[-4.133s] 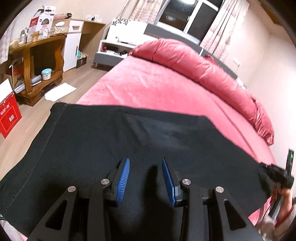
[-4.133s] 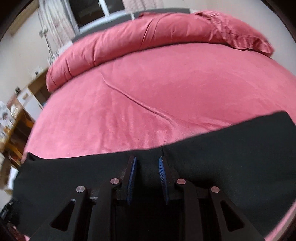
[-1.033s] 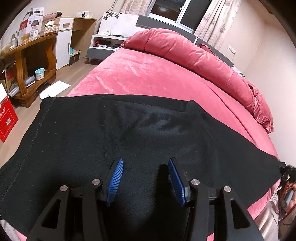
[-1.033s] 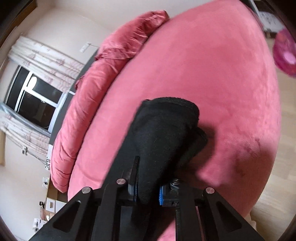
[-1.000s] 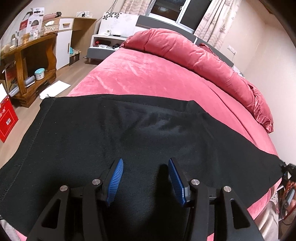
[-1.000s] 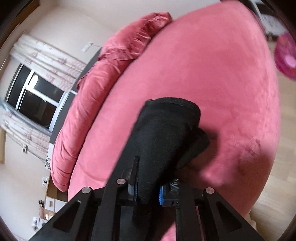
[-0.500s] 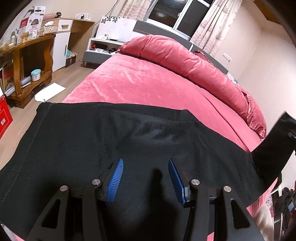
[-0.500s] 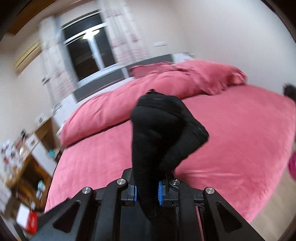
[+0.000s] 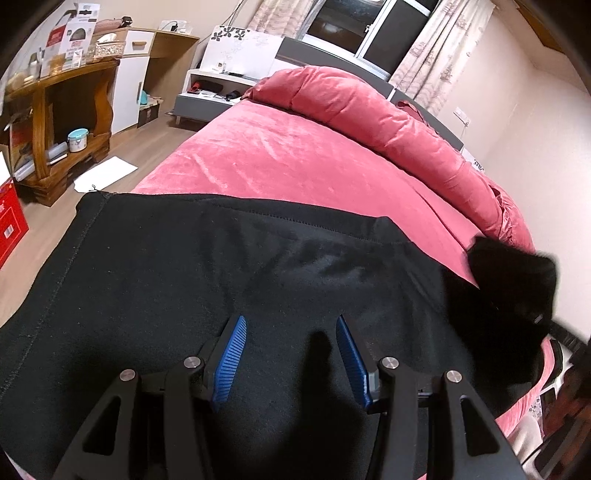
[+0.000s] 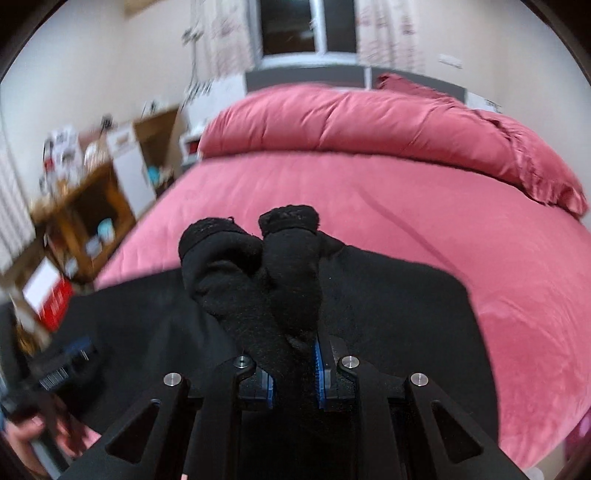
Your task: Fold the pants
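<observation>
Black pants [image 9: 192, 273] lie spread across the foot of a pink bed [image 9: 295, 162]. My left gripper [image 9: 290, 354] is open, its blue pads just above the cloth with nothing between them. My right gripper [image 10: 293, 373] is shut on the bunched leg ends of the pants [image 10: 273, 266], which stick up past the fingers above the rest of the pants [image 10: 399, 306]. In the left wrist view that lifted end [image 9: 513, 280] hangs in the air at the right, over the flat part.
A rolled pink duvet [image 9: 373, 114] and pillow [image 10: 546, 184] lie at the head of the bed. Wooden shelves [image 9: 48, 122], a red box [image 9: 11, 221] and a white paper [image 9: 105, 175] are on the floor to the left. A window [image 10: 291, 29] is behind.
My right gripper has swung the held leg ends up and leftward, over the flat part of the pants. The left gripper has stayed open over the cloth.
</observation>
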The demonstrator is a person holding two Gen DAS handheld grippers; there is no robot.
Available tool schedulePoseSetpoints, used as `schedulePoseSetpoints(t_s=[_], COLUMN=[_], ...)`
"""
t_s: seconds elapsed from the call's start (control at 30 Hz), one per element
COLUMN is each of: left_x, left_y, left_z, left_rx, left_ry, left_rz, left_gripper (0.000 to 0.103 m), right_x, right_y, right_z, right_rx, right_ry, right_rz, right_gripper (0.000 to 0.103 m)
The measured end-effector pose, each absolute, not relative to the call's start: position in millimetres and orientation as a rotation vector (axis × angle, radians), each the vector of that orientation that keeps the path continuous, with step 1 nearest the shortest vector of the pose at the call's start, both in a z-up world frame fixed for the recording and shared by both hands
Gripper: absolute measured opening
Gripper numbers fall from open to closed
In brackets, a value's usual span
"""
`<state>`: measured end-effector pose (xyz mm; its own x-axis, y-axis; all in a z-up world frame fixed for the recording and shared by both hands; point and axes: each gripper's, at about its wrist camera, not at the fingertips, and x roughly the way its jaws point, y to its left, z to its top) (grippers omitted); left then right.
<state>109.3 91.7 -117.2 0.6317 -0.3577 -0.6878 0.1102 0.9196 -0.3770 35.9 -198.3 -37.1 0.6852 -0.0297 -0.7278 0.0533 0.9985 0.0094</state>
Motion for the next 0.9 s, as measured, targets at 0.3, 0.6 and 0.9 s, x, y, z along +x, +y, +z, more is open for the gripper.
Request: schedulePoseSetpoints(t_s=[0.3,0.6,0.9], left_x=[111.1,109.3,89.9], left_y=[92.4,92.0,56.3], left_z=[-116.4,-114.5,-88.4], left_rx=[-0.313,-0.334,-0.340], left_ry=[0.851,0.841,0.806], left_rz=[-0.271,-0.308,-0.510], left_gripper=[0.052,0.052,0.052], right_x=[38.5,24.0,-16.8], right_y=[-198.0,-179.6,-198.2], right_z=[-73.0,-93.8,-45.4], right_rx=[-0.028,-0.032,0.044], right_ry=[0.899,0.931,0.728], right_rz=[-0.011,0.097,0.243], right_gripper=[0.022,0.067,0.069])
